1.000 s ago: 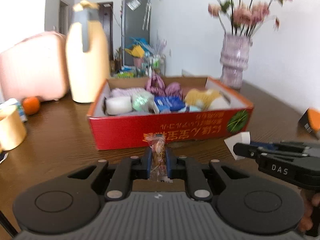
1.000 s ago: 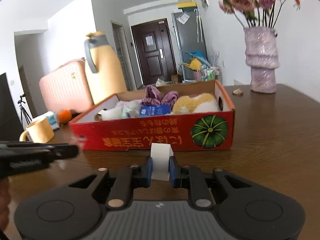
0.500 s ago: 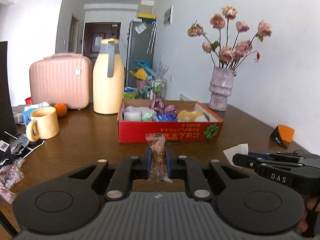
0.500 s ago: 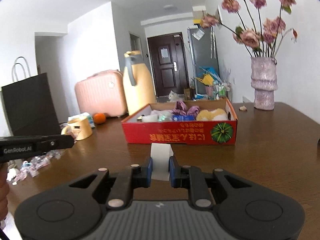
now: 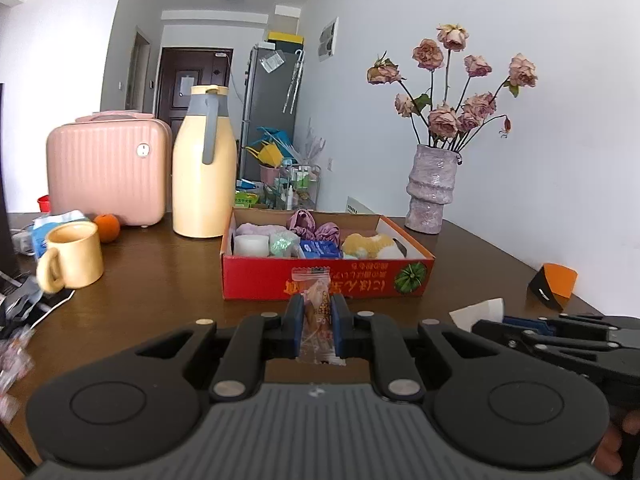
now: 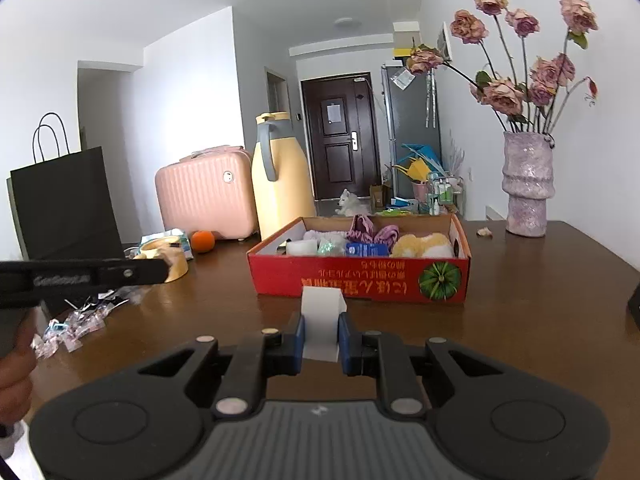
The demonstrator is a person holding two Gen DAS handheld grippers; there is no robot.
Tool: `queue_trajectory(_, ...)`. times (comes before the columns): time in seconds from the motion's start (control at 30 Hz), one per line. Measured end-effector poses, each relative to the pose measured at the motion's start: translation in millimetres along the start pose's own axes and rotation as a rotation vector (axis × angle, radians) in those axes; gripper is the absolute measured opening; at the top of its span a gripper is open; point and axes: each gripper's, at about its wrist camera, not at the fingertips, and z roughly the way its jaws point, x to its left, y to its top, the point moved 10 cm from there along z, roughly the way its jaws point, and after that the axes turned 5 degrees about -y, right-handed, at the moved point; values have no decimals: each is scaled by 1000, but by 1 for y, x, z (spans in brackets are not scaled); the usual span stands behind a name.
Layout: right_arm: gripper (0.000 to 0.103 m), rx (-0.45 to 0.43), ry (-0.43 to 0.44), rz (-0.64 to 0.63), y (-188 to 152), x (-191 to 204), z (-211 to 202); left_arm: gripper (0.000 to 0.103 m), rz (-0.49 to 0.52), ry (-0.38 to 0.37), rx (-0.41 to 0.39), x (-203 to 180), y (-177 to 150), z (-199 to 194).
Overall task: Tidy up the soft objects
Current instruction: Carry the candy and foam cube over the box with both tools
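Red cardboard box (image 5: pixel 328 280) of soft items sits ahead of both grippers: left gripper (image 5: pixel 316 318) clamps a clear-wrapped candy (image 5: pixel 318 300), right gripper (image 6: pixel 321 338) pinches a white paper piece (image 6: pixel 321 320), next probably carrying both forward over its rim.

Ahead of my right fingers, the red box (image 6: pixel 360 276) carries a line of orange characters on its near wall, printed upside down, so I cannot read them; a green pumpkin picture sits at their right end. The same line shows beyond my left fingers. Off to the left of my right fingers, the side of the left gripper (image 6: pixel 84 276) bears a pale brand word, too blurred to read. The wrapper between my left fingers has print too small to make out.
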Motion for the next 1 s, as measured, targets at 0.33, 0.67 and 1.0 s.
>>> queue_trajectory(0.33,17,71,91,-45,84,-20,124,15,33,-86,178,44,63,163)
queue_trajectory(0.67,17,425,67,-47,79,-24,309,15,18,-115,512,89,42,326)
queue_trajectory(1.0,17,592,33,-108,33,-37,342,24,23,-65,562,99,8,347)
